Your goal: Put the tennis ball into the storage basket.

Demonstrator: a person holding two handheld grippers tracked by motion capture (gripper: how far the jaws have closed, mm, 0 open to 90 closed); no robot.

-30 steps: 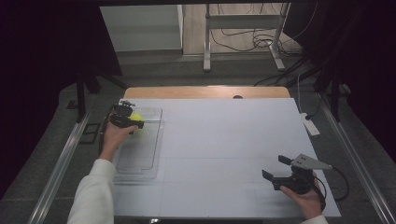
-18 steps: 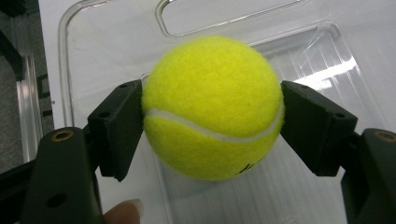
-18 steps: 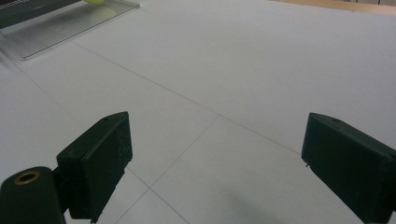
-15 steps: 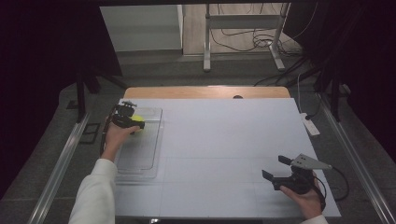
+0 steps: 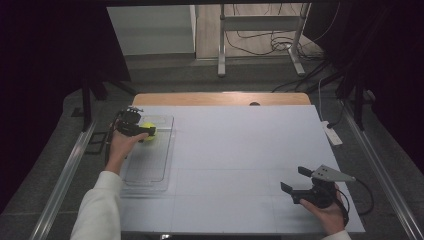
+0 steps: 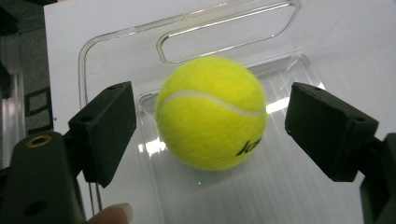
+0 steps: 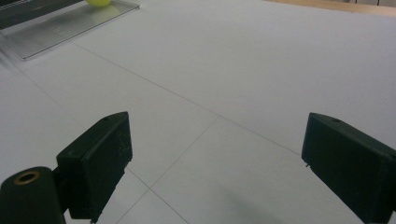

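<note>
Since the earlier frame, the jaws of the left tool have just been opening, and they are now standing apart on either side of the fuzzy yellow-green tennis ball with a visible gap at each pad, so nothing is being squeezed. Seen from the left gripper view, the ball is sitting between the two black pads, slightly nearer the left one, and it is resting on the ribbed floor of the clear rectangular plastic tray, whose cut-out handle slot is lying just beyond the ball. In the high view the left tool is hovering over the far end of that tray, with the ball right at its tips and the white-sleeved arm reaching in behind it. Over at the near right part of the white surface, the right tool is resting in the person's hand, its jaws spread wide and holding nothing. From the right gripper view, that right tool is facing bare white surface, while the tray and the ball are lying well apart from it, far ahead and to its left.
</note>
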